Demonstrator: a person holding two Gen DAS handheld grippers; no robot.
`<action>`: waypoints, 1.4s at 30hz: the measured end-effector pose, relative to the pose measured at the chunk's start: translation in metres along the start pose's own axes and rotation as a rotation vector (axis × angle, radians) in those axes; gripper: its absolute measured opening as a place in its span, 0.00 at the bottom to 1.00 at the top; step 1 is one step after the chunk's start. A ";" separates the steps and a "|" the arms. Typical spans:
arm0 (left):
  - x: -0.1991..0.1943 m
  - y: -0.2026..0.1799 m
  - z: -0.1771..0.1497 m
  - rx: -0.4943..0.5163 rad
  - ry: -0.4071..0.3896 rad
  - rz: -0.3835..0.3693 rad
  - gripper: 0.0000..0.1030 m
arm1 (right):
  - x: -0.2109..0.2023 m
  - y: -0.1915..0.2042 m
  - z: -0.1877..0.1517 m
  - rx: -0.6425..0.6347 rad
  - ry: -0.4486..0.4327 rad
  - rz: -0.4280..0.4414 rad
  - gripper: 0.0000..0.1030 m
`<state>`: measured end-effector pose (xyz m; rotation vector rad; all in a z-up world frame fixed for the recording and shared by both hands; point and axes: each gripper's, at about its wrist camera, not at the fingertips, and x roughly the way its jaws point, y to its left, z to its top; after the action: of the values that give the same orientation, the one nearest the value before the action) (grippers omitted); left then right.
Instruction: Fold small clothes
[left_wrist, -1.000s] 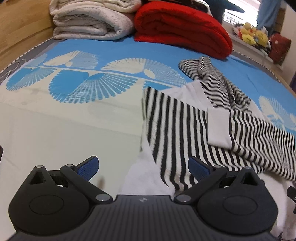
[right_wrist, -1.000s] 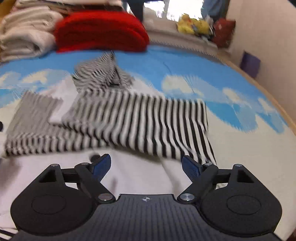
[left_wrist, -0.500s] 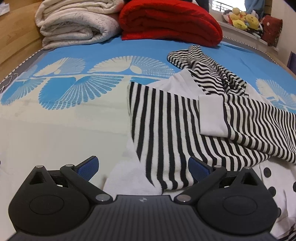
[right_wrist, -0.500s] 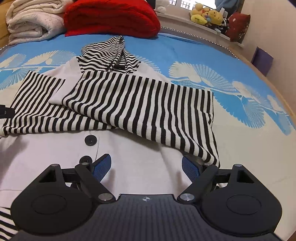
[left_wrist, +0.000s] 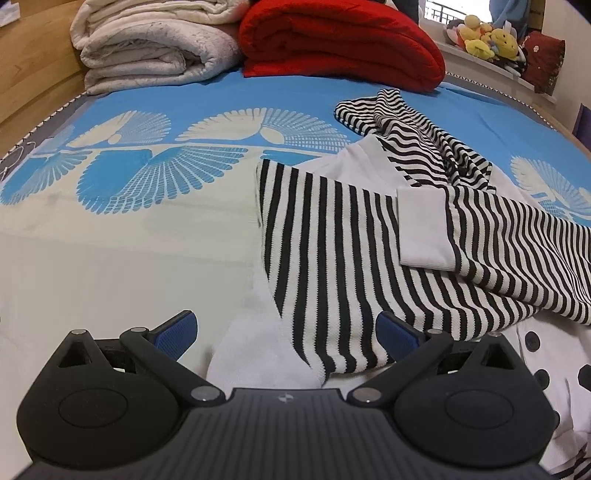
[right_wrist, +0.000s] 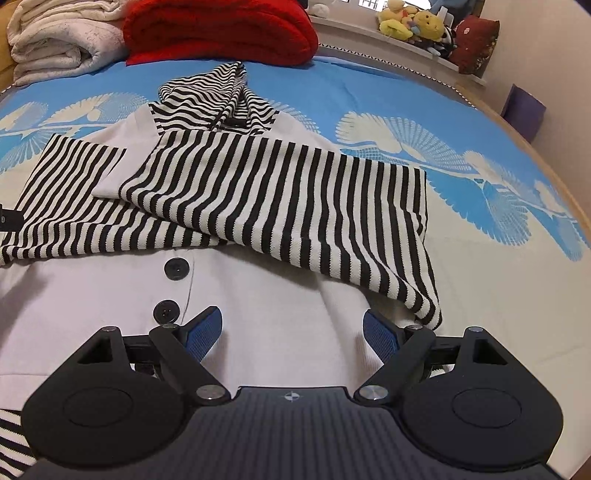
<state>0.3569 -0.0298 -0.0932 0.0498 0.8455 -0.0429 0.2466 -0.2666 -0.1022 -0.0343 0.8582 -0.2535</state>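
Jacket lies flat on bedsheet, white w/ black buttons, both striped sleeves folded across chest, striped hood toward the blankets. Your left gripper and right gripper point down at it, both spread wide, holding nothing.

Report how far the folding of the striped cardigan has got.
Done: both striped sleeves lie crossed over the white cardigan body. In hand: nothing; the left tool and right tool stand open over it. Left: folding the body and striped hood.
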 end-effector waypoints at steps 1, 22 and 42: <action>0.000 0.001 0.000 -0.001 0.000 0.001 1.00 | 0.000 0.000 0.000 0.006 0.003 0.008 0.82; -0.004 0.001 0.001 0.003 -0.007 -0.003 1.00 | 0.000 -0.003 0.003 0.048 0.000 0.034 0.82; 0.123 -0.031 0.265 -0.190 -0.061 -0.407 1.00 | 0.155 -0.052 0.323 0.526 -0.113 0.266 0.88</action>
<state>0.6342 -0.0787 -0.0107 -0.3020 0.7848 -0.3445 0.5759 -0.3765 0.0004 0.5481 0.6540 -0.2183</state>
